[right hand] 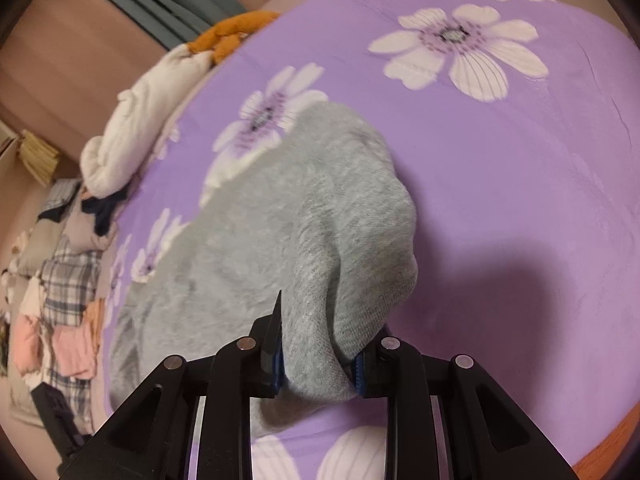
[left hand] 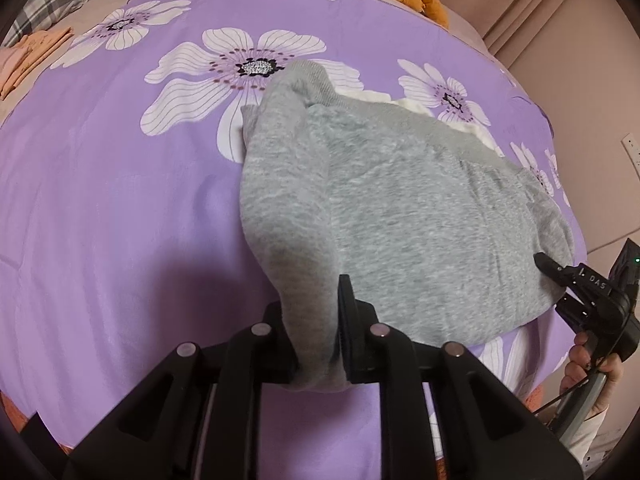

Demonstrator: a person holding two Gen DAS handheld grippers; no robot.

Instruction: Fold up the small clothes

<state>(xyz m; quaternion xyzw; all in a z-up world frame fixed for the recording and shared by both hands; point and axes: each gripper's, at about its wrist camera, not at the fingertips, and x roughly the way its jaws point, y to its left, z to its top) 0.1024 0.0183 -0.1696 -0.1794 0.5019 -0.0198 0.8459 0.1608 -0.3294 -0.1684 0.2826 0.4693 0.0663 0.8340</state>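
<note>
A small grey knit garment lies on the purple flowered bedspread. My left gripper is shut on its near left corner, and the cloth rises in a ridge from the jaws. My right gripper is shut on the garment's other near corner, lifted in a fold. The right gripper also shows at the right edge of the left wrist view, pinching the grey edge. A white cloth peeks out from under the garment's far side.
Folded peach clothes lie at the far left of the bed. A white and orange bundle and a pile of plaid and pink clothes lie along the bed's far edge. A pink wall is to the right.
</note>
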